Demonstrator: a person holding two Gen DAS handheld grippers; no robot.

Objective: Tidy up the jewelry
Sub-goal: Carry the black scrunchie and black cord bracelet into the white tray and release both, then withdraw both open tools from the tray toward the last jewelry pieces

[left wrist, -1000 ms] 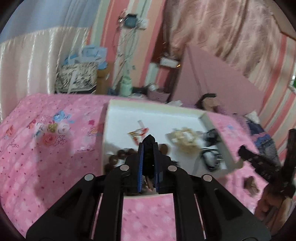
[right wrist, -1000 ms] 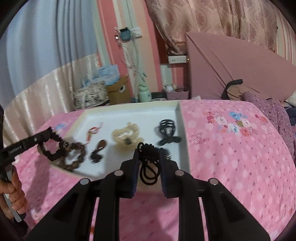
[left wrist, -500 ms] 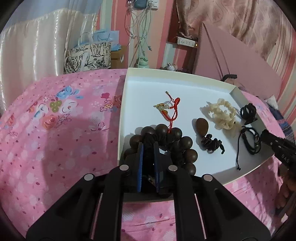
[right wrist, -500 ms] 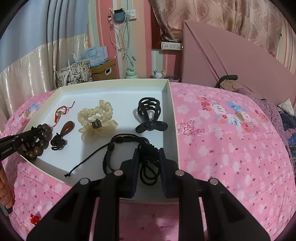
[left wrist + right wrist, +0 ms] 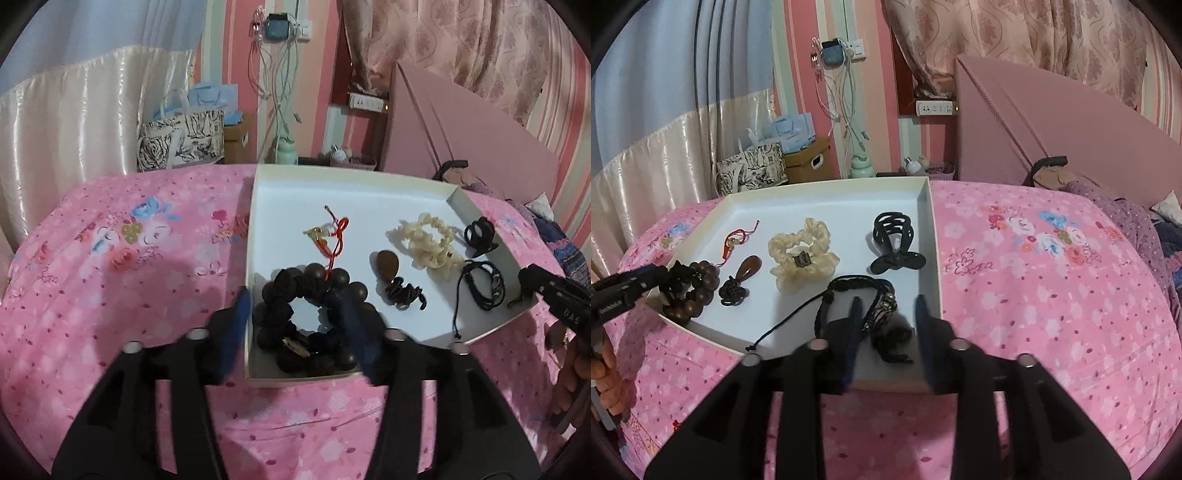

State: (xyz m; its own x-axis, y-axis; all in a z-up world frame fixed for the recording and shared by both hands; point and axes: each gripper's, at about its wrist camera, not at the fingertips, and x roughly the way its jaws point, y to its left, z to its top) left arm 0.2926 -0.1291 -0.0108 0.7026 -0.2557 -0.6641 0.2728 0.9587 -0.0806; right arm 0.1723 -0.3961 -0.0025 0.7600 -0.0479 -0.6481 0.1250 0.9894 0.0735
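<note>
Jaws spread, bracelets [image 5: 310, 317] at tray rim [image 5: 306, 378]

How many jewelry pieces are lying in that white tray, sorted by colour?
Black: 2, the hair claw and cord bracelet
Brown: 2, the bead bracelet and pendant
Cream: 1, the scrunchie
Red: 1, the charm
Total: 6

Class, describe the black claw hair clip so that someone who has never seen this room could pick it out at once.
Find the shallow white tray on the pink floral bedspread. Look along its right wall, farther back than the black cord bracelet. The black claw hair clip lies there: the only hard, glossy plastic piece, with open curved prongs, unlike the soft cream scrunchie beside it.
</note>
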